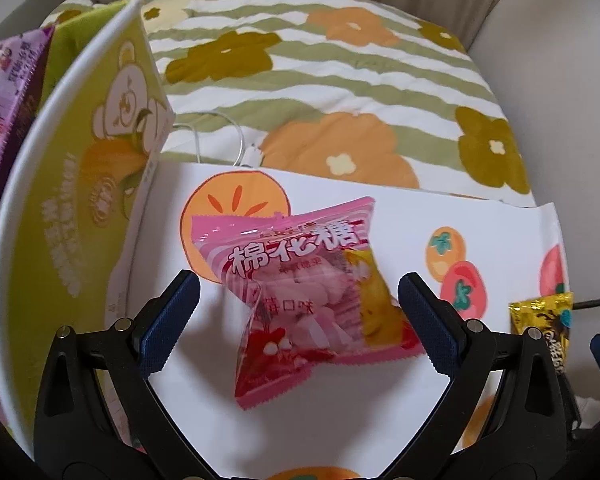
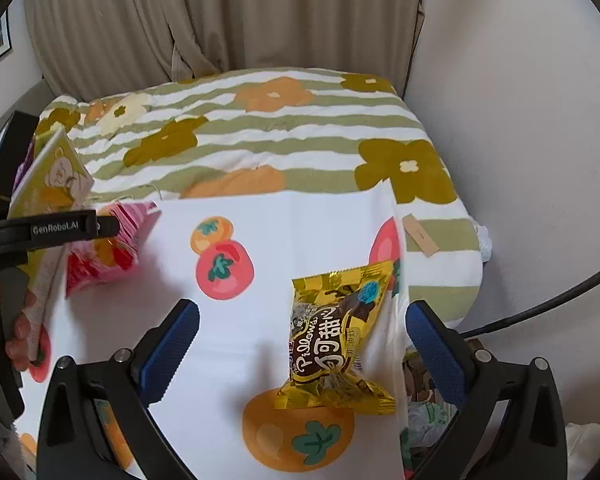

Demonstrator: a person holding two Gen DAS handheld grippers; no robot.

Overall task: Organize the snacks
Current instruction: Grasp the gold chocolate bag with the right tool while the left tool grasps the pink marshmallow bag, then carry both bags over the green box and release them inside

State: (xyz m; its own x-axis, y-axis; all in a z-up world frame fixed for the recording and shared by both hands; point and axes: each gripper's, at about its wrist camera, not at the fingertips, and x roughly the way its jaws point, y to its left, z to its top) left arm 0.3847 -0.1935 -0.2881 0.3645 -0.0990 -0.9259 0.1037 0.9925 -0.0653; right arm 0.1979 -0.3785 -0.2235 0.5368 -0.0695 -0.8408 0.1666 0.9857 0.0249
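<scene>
— Pink crinkly plastic: that is the pink marshmallow packet [image 1: 312, 300], lying on the white fruit-printed cloth [image 1: 480, 240] right at twelve o'clock from my left gripper [image 1: 299, 312]. My left jaws stand wide apart, one on each side of it, touching nothing.

— Why so wide?

— The packet is puffy and lies skewed, so I judge I need the full spread to straddle it before I close.

— And where would it go?

— Most likely the green cardboard box with the bear print [image 1: 80, 184], standing open at about ten o'clock; a purple snack bag [image 1: 8, 100] already leans there, though blur keeps me from saying whether it sits inside or behind.

— Your other hand?

— My right gripper [image 2: 302, 344] is also spread and empty. The gold foil chocolate-pillow packet [image 2: 336, 340] lies between its fingers, nearer the one o'clock side, close to the cloth's edge. I would take it squarely, since foil slips.
</scene>
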